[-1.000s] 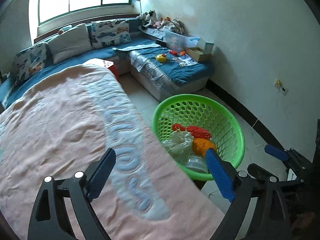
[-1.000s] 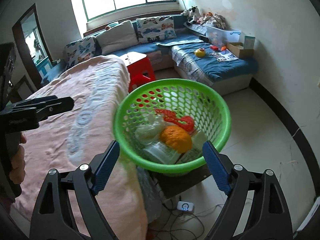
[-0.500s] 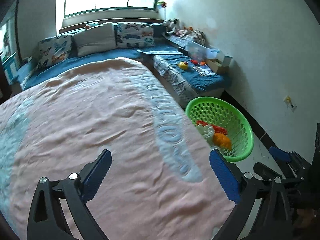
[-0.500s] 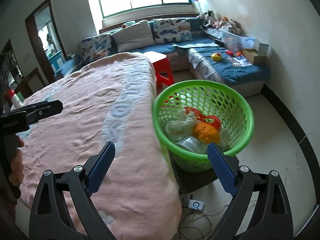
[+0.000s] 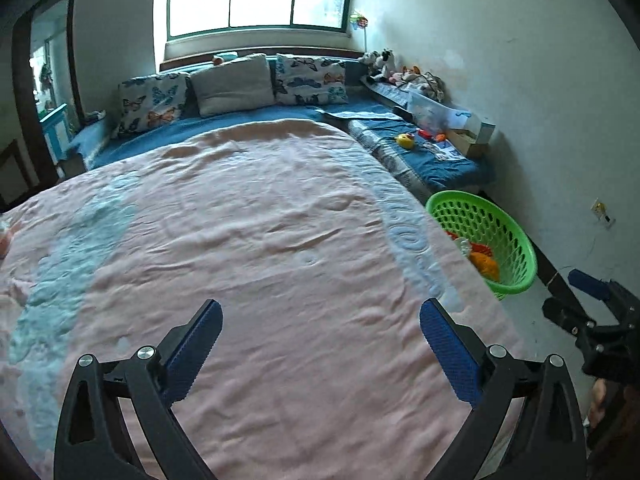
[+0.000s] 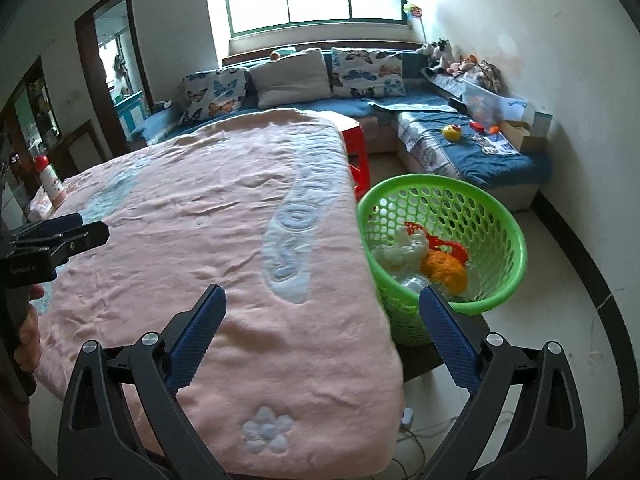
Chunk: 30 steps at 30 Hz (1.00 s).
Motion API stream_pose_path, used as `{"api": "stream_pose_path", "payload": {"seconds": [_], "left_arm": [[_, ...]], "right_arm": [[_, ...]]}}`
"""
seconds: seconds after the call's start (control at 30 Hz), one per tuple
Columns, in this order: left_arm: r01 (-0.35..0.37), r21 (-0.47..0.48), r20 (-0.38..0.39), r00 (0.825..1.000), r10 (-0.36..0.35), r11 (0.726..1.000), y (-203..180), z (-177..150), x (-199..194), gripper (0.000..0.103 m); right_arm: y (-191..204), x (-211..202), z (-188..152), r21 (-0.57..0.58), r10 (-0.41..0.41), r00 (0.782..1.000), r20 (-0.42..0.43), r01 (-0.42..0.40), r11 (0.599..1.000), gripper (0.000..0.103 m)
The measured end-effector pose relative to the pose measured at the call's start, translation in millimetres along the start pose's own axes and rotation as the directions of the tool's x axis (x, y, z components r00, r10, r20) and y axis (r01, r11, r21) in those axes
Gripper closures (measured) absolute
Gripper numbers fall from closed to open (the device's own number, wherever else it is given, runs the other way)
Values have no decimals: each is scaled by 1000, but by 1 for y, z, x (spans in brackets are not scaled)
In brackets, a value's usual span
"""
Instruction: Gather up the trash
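Pink-blanketed surface (image 6: 224, 248) lies bare under both wide-open, empty tongs, left (image 5: 320, 350) and right (image 6: 322, 342), while trash sits in the green basket (image 6: 496, 216) beside it, which a careless swing could tip.

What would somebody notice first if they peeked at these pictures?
Probably the big pink blanket spread over the table, filling the middle. Next, the bright green basket at its right edge, holding an orange lump and other trash. Up close at the bottom, the open blue-tipped right tongs hold nothing.
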<state>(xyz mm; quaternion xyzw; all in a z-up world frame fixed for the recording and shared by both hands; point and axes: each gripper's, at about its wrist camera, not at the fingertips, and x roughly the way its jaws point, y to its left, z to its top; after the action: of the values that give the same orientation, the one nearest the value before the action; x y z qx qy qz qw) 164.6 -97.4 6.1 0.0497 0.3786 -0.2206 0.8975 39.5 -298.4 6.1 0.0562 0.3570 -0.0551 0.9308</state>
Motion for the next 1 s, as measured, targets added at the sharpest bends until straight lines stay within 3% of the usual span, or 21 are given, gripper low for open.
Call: {"api": "stream_pose_path", "payload": {"seconds": [0.47, 1.0], "left_arm": [[-98, -29, 94, 991, 101, 995, 12, -32, -47, 7], [-129, -50, 158, 978, 136, 990, 4, -52, -74, 7]], "right_arm": [[21, -18, -11, 10, 28, 999, 42, -29, 1000, 6], [29, -38, -24, 7, 22, 996, 86, -23, 1000, 5]]}}
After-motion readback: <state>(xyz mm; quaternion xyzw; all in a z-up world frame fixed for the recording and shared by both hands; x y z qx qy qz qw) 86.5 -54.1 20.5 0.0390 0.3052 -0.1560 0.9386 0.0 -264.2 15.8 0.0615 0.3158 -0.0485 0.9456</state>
